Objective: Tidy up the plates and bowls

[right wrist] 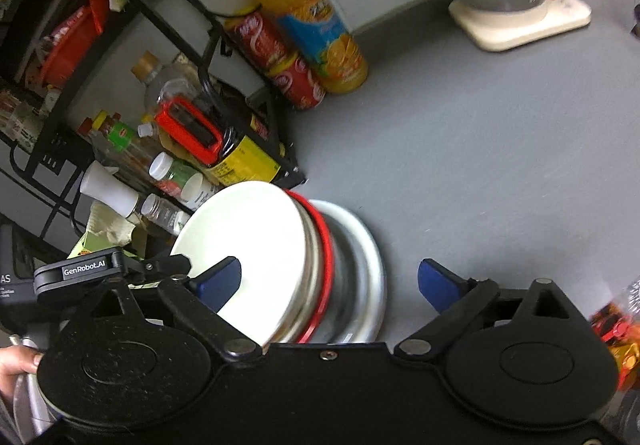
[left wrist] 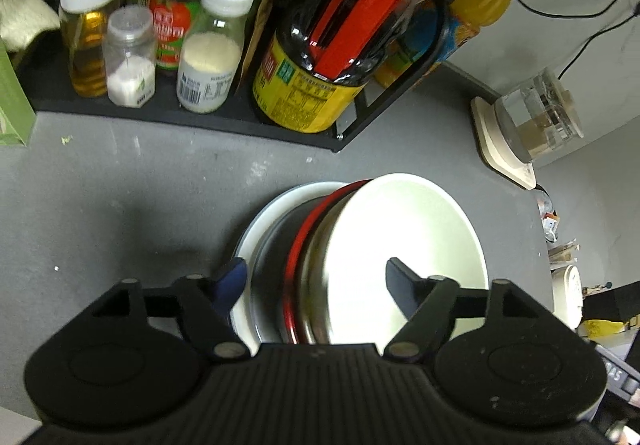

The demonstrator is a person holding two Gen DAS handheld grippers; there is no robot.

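Note:
A tilted stack of dishes sits between my left gripper's (left wrist: pixel 316 279) fingers: a white bowl (left wrist: pixel 404 257) on top, a steel dish (left wrist: pixel 316 277), a red-rimmed dish (left wrist: pixel 298 257) and a white plate (left wrist: pixel 260 221) underneath. The left fingers stand wide on either side of the stack, one finger (left wrist: pixel 400 285) inside the white bowl; contact is unclear. In the right wrist view the same stack, led by the white bowl (right wrist: pixel 256 245), lies at the left. My right gripper (right wrist: pixel 330 281) is open and empty, its left fingertip (right wrist: pixel 220 279) in front of the bowl.
A black rack (left wrist: pixel 224 121) holds bottles and jars, with a big dark soy bottle (left wrist: pixel 320 57) at its end. An orange juice bottle (right wrist: pixel 308 17) and a red bottle (right wrist: pixel 280 61) stand by the wall. A glass appliance on a cream base (left wrist: pixel 520 125) stands at the right.

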